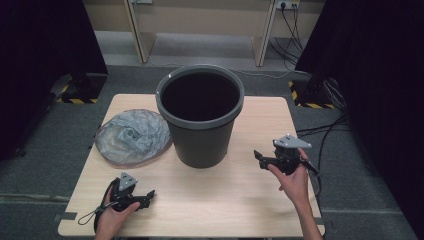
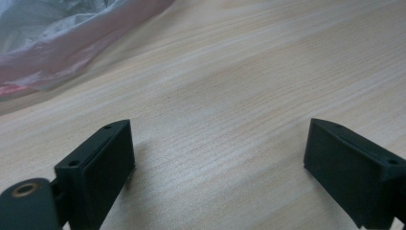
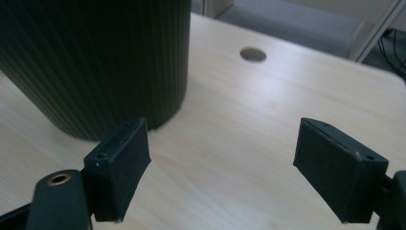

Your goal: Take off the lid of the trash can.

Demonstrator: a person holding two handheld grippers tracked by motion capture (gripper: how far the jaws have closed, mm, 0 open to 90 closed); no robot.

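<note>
Broadly, the wooden worktop carries everything, standing on grey carpet with dark curtains at either side. Its pale grain runs under both pairs of tongs in the gripper views, and a round cable hole sits in its surface near a far corner.

Next in size comes the dark grey bin, upright near the middle of the worktop toward the far edge, its mouth open and its inside dark. In the right gripper view its ribbed wall rises at the left, close ahead of the tongs but not touching them.

Just left of the bin lies a crumpled grey plastic bag, spread flat in a rough circle, its edge just beside the bin's base. In the left gripper view the bag shows at the upper left corner, translucent with a pinkish hem, well apart from the tongs.

The right tongs are held above the worktop at the right, pointing left toward the bin's lower wall, released with nothing between them. The left tongs sit low at the near left edge, pointing right along the bare wood, also released and gripping nothing.

A person's hands hold each tool from the near side, with a cable looping beside the left one.
</note>
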